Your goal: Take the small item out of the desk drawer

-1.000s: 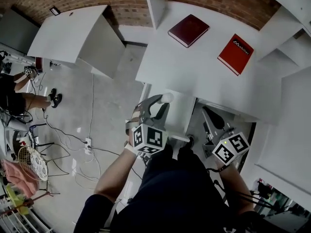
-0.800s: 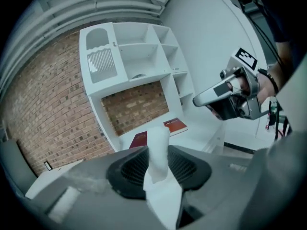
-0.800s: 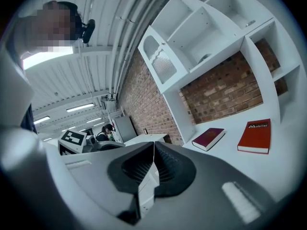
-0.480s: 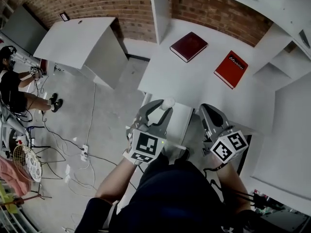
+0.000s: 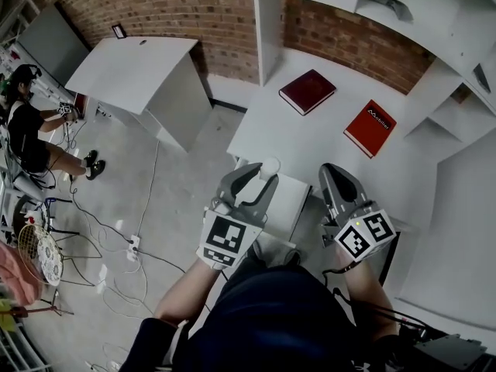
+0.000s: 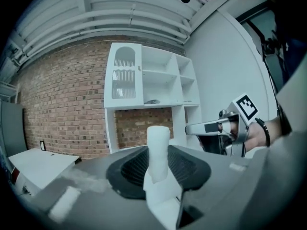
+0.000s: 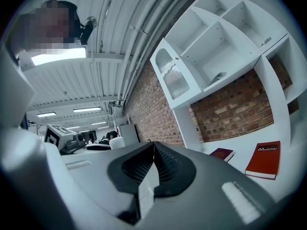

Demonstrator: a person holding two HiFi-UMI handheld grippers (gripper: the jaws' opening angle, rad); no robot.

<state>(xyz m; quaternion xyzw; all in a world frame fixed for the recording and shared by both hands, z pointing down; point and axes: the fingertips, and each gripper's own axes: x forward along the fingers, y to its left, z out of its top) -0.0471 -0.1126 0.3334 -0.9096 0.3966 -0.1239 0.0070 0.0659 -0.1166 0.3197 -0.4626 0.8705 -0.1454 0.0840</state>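
Note:
My left gripper (image 5: 260, 173) is shut on a small white cylinder (image 5: 270, 164), held upright over the near edge of the white desk (image 5: 310, 142). In the left gripper view the cylinder (image 6: 158, 146) stands pinched between the jaws of my left gripper (image 6: 158, 169). The open white drawer (image 5: 288, 200) lies just below and right of it. My right gripper (image 5: 336, 175) hovers beside the drawer, its jaws pressed together with nothing in them, as the right gripper view shows for this gripper (image 7: 152, 152).
Two red books (image 5: 308, 91) (image 5: 370, 128) lie on the desk. White shelving (image 5: 403, 6) rises behind it against a brick wall. A white table (image 5: 136, 72) stands at left, cables (image 5: 132, 246) trail on the floor, and a person (image 5: 27, 130) sits far left.
Both grippers have lifted from down by the drawer toward the desk top. The left one still carries the white cylinder; the right came up beside it.

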